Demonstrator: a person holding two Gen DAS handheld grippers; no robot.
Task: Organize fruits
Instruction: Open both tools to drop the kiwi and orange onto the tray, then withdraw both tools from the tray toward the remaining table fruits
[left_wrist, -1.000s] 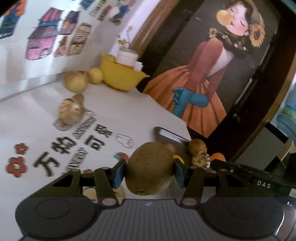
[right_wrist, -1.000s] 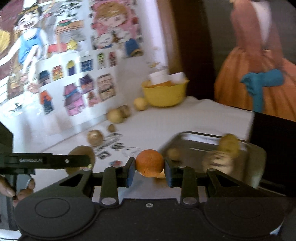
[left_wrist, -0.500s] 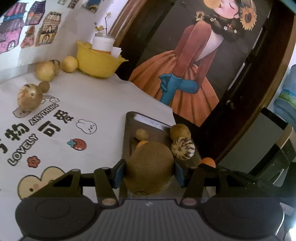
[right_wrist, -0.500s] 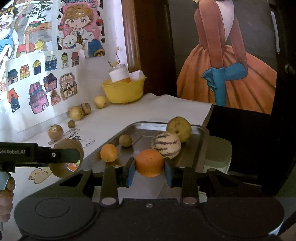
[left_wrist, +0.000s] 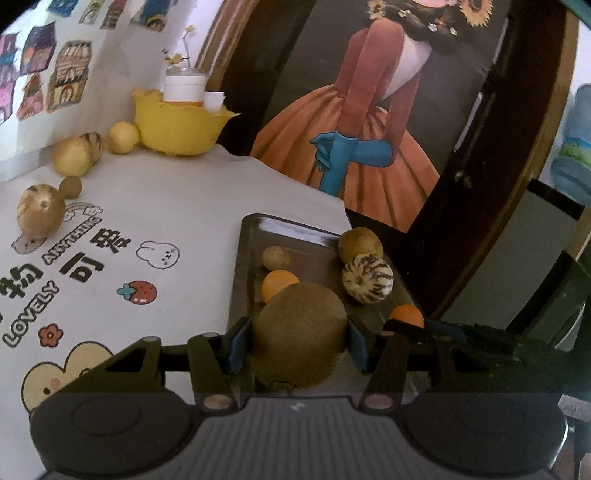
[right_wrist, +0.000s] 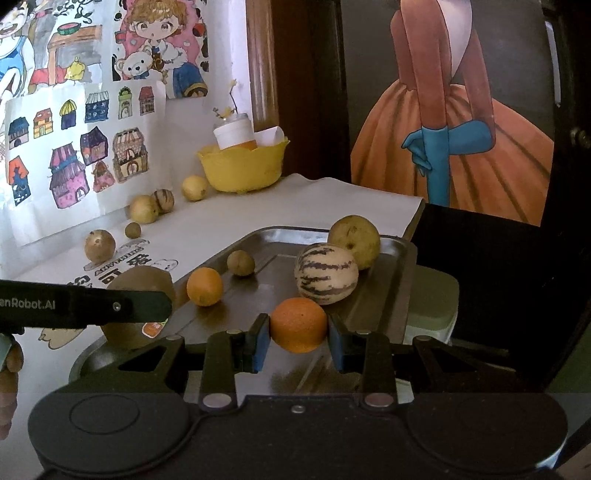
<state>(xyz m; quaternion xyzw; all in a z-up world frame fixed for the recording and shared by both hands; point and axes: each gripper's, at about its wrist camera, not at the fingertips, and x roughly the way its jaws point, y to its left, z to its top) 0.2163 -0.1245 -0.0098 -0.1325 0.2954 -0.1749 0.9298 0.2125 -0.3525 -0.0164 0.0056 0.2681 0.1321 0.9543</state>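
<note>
My left gripper (left_wrist: 299, 347) is shut on a big brown kiwi-like fruit (left_wrist: 299, 332), held over the near end of the dark metal tray (left_wrist: 243, 258). My right gripper (right_wrist: 298, 341) is shut on an orange (right_wrist: 299, 325) just above the tray (right_wrist: 399, 266). In the tray lie a small orange (right_wrist: 204, 286), a small brown fruit (right_wrist: 240, 263), a striped melon (right_wrist: 325, 274) and a yellow-green fruit (right_wrist: 354, 240). The left gripper's finger (right_wrist: 85, 304) and its brown fruit (right_wrist: 136, 306) show at the left of the right wrist view.
A yellow bowl (right_wrist: 242, 168) with a cup stands at the table's far edge by the wall. Several loose fruits (right_wrist: 142, 208) lie along the wall on the printed tablecloth (left_wrist: 129, 229). The tray sits at the table's right edge, with a dark drop and a painted panel (left_wrist: 354, 155) beyond.
Both grippers have swung toward the tray with their fruits. The left one moved right over the tray's near end; the right one sank lower over the tray.
</note>
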